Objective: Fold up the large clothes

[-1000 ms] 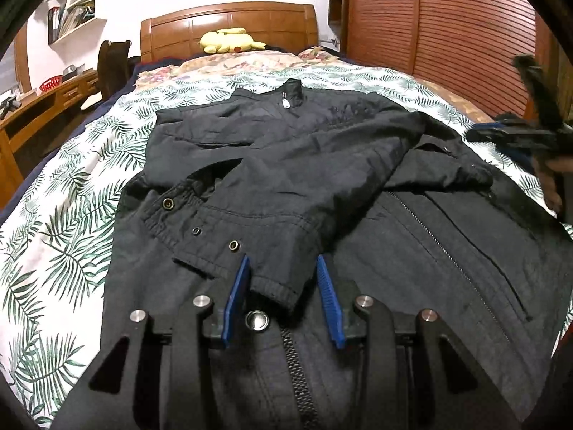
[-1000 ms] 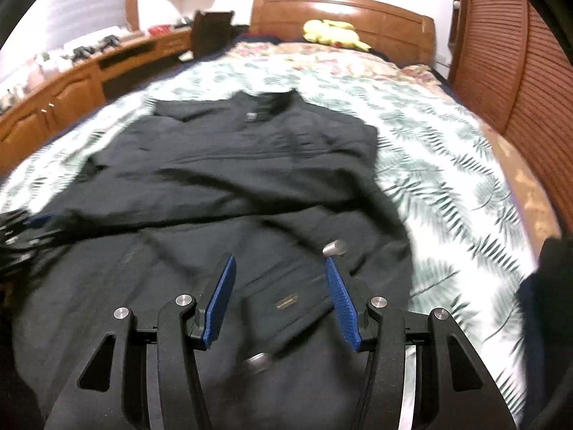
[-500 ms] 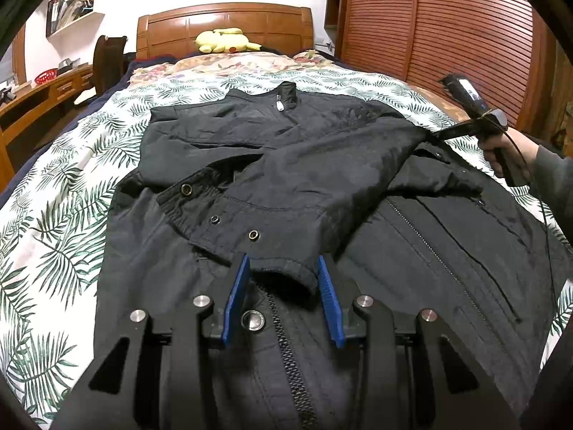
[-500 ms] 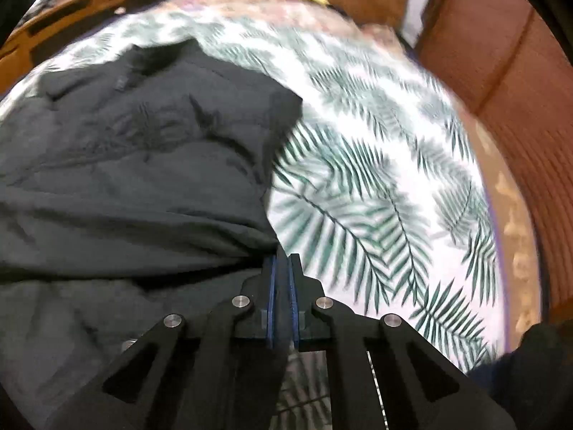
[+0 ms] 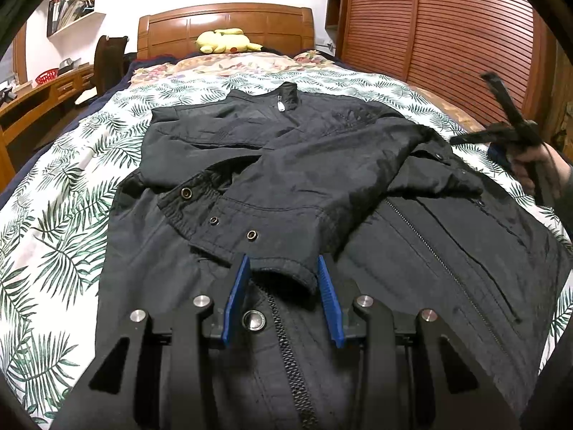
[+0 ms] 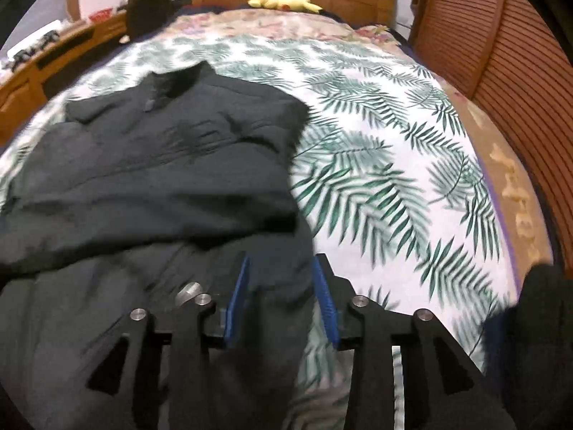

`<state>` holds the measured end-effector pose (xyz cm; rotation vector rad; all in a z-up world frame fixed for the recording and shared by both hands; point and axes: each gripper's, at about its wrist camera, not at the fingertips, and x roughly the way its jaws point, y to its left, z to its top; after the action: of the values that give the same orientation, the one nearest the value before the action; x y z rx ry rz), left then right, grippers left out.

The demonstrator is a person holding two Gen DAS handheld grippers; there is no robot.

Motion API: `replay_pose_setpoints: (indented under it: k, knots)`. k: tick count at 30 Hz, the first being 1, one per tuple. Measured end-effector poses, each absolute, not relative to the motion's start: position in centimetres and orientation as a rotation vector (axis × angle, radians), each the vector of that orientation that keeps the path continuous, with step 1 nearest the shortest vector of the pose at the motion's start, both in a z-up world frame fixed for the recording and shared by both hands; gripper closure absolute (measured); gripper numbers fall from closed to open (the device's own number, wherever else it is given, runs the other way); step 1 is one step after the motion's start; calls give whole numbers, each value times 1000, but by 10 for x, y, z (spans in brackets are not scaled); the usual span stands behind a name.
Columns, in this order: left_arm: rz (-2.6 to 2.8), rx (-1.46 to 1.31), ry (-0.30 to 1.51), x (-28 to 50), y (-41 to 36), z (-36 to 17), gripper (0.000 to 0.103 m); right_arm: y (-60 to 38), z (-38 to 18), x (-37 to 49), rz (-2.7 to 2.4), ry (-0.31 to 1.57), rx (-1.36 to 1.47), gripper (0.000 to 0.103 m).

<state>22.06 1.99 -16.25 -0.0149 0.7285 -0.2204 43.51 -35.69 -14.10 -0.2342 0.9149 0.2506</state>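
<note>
Two grippers are working: the right gripper (image 6: 283,299), jaws just reopening, is straddling the jacket's (image 6: 161,179) right edge; the left gripper (image 5: 284,299), parted, is bracketing the sleeve cuff (image 5: 283,268).

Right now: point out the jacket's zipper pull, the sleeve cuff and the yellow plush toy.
zipper pull (image 5: 282,106), left wrist view, on its silver tab at the collar.
sleeve cuff (image 5: 283,268), left wrist view, on its hemmed edge.
yellow plush toy (image 5: 224,40), left wrist view, on its body.

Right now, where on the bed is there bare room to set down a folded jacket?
The widest free patch is the leaf-print quilt between the jacket and the slatted doors. A band lies bare between the collar and the plush, and a strip along the desk side. The middle is crowded: jacket throughout, both tongs at its near edge.
</note>
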Motion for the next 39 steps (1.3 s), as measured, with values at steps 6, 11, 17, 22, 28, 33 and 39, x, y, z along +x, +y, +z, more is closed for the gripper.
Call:
replay_pose_setpoints:
  k: [6, 11, 17, 22, 28, 33, 39]
  knots:
    - [-213, -8, 723, 218, 18, -162, 65, -350, -140, 364, 316, 909, -239, 60]
    - [-213, -7, 722, 218, 18, -162, 65, -353, -140, 312, 338, 900, -222, 58]
    - [-208, -6, 722, 218, 18, -162, 65, -365, -160, 294, 314, 924, -229, 53]
    - [-200, -5, 721, 217, 19, -162, 65, -372, -183, 294, 253, 935, -213, 39]
    - [-186, -7, 723, 217, 18, -162, 65, -372, -190, 295, 233, 926, -218, 34]
    - [-169, -20, 744, 198, 23, -160, 65, -377, -190, 295, 247, 925, -181, 34]
    - [-155, -21, 789, 160, 35, -163, 65, -377, -190, 292, 248, 913, -175, 34]
